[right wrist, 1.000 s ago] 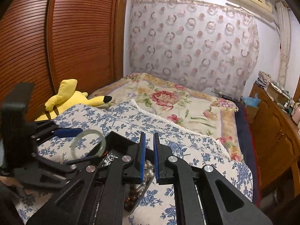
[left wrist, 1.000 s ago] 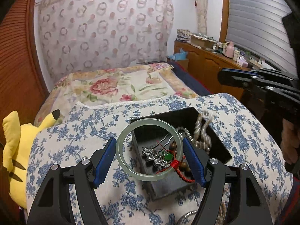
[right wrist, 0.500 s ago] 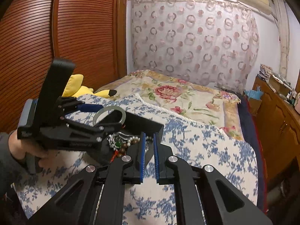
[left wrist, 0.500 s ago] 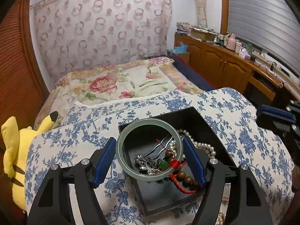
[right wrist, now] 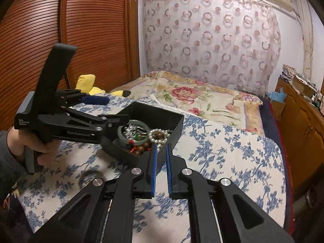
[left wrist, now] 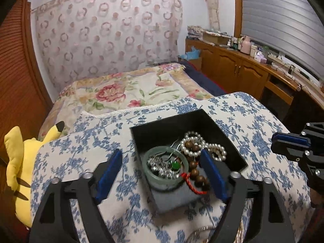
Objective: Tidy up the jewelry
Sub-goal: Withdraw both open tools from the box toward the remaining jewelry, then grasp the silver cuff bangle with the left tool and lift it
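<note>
A pale green jade bangle point(left wrist: 150, 174) lies flat in the black jewelry box point(left wrist: 168, 119), around a silver piece with a green stone point(left wrist: 175, 165). My left gripper point(left wrist: 162, 174) hovers over it with its jaws opening; the blue pads point(left wrist: 109, 174) stand clear of the bangle on both sides. Pearls point(left wrist: 214, 147) and a wooden bead bracelet point(left wrist: 195, 170) with red cord lie beside it. In the right wrist view the bangle point(right wrist: 132, 141) rests in the box point(right wrist: 154, 115). My right gripper point(right wrist: 161, 168) is shut on nothing, just in front of the box.
The box sits on a blue-flowered cloth point(left wrist: 243, 121) over the bed. A silver bangle point(right wrist: 89, 176) lies on the cloth near the hand point(right wrist: 30, 145) that holds the left gripper point(right wrist: 109, 110). A yellow plush toy point(left wrist: 18, 162) is at the left, wooden cabinets point(left wrist: 243, 73) at the right.
The jade bangle, held upright between the left pads before, now lies in the box and the left jaws stand wider. The right gripper came lower and nearer the box.
</note>
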Demonstrator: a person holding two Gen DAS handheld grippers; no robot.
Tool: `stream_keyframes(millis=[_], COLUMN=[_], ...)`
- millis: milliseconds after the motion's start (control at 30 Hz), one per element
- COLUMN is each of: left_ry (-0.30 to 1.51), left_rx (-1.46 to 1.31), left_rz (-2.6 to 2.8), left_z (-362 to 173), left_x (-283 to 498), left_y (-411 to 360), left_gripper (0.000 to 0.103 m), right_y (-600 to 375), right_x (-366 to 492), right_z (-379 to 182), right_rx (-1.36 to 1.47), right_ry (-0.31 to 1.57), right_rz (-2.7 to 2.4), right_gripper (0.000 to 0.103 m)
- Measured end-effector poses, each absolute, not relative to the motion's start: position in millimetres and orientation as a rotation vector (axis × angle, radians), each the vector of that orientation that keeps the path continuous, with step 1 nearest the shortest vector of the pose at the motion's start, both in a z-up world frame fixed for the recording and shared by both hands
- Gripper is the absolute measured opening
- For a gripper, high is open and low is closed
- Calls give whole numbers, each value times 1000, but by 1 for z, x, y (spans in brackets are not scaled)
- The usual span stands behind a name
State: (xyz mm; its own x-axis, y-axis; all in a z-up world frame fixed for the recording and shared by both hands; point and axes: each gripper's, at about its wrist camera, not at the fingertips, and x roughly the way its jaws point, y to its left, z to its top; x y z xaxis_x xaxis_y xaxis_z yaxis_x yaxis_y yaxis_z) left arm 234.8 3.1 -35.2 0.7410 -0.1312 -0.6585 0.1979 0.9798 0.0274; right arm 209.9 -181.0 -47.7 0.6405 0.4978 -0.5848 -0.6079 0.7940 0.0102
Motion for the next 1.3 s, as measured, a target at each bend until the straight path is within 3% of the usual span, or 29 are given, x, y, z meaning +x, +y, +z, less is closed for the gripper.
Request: stream_keyframes(millis=[133,200,267,900,1067,1300], left_ry=[711,711,709,858,877,891], left_rx=[94,102,103,178,158,155], left_rz=[-194,-211,-227,-331,-347,-361], left_z=[-35,-37,-40,-90,-92,-96], left_x=[210,194,183,136,141,150], left_y=[10,12,13,-15,-18,-27], left_gripper=[82,87,92,93,77,74], right_y=[-183,-184,-184,-196,-194,-195], right_x=[193,184,178,121,119,121], right_z=[-53,-57,-61,-116,-120,-120], right_rx=[-182,-170,-164,-181,-177,-167], right_ry=[626,636,646,782,782,783], right_rz=[651,653,657,659,657,661], right_gripper=[12,28,32,33,33,33])
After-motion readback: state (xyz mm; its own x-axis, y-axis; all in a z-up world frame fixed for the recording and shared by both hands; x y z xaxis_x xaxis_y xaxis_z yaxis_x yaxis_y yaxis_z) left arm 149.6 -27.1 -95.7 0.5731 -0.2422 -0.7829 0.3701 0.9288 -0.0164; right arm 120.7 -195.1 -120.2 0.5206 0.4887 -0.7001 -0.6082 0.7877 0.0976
